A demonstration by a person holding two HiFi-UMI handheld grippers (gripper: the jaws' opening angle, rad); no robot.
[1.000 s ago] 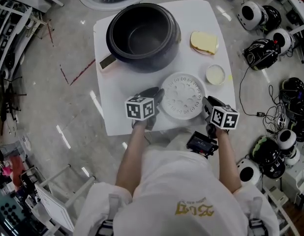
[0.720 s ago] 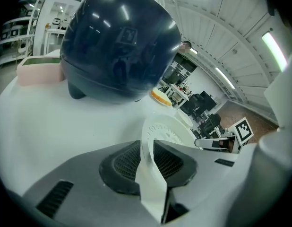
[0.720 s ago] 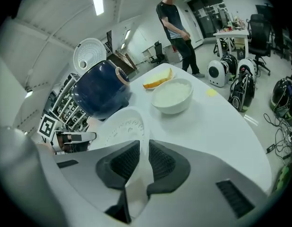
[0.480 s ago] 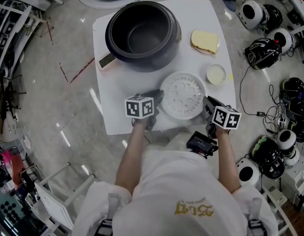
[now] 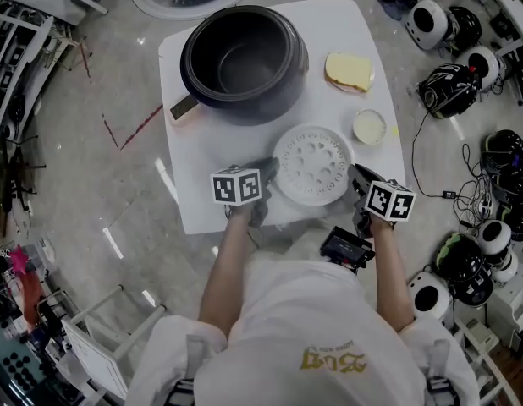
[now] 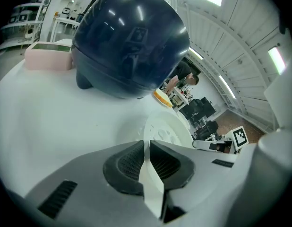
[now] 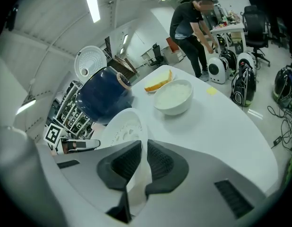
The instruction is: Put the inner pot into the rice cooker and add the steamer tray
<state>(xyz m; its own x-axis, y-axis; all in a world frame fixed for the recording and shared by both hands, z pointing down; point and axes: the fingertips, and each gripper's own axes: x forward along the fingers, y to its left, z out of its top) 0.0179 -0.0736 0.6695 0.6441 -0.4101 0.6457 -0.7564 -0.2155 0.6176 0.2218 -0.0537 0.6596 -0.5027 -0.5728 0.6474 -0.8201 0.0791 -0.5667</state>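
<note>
With jaws just closed to pinch the thin rim on opposite sides of the steamer tray (image 5: 312, 164) lying flat between left gripper (image 5: 266, 170) and right gripper (image 5: 356, 177), short of the rice cooker (image 5: 244, 57) beyond both, risks slipping off or tipping it if lifted unevenly

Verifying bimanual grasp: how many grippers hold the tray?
2. Left gripper clamps the tray at its left rim, right gripper at its right; both just closed on it.
</note>
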